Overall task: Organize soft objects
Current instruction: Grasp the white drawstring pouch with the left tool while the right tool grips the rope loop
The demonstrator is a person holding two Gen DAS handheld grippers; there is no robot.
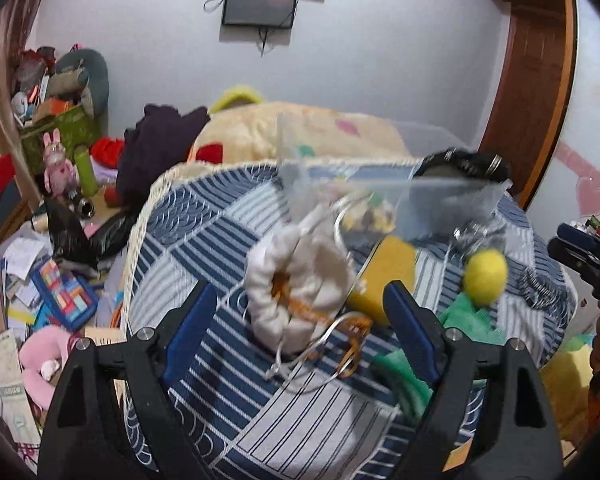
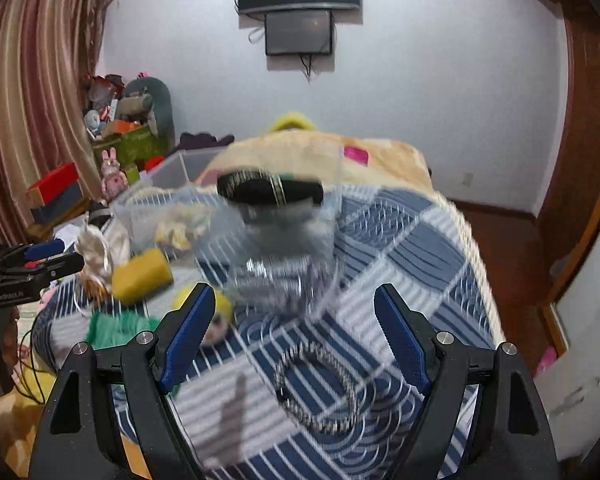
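- On the blue striped bedspread (image 1: 228, 408), directly ahead of the left gripper (image 1: 300, 320): a white drawstring pouch (image 1: 296, 276), gathered mouth turned toward the camera, loose cords trailing forward.
- Left gripper spread wide, nothing between the pads, hovering just short of the pouch.
- Likely light and limp; will crumple under pressure, so best pinched across the bunched fabric body, not by the thin cords, which could slip out.
- Just beside the pouch, to its right: a yellow sponge block (image 1: 384, 272); squashy but springy, easy to clamp across its flat sides.
- Further right: a yellow fuzzy ball (image 1: 485, 276), round and apt to roll or squirt out of a shallow pinch; green cloth (image 1: 464, 318) beneath it, floppy, needing a grab at a fold.
- Behind them: a clear plastic bin (image 1: 384, 190) with small items inside, a plausible destination, though only a guess.
- Right gripper (image 2: 296, 336) also wide apart and empty, poised over a dark braided band (image 2: 320, 388) lying flat on the bedspread (image 2: 412, 240).
- Band looks thin and flexible; low profile means fingers must reach down to the fabric to catch one side of the loop.
- Right view heavily blurred; details of the bin (image 2: 168, 172) contents not readable.
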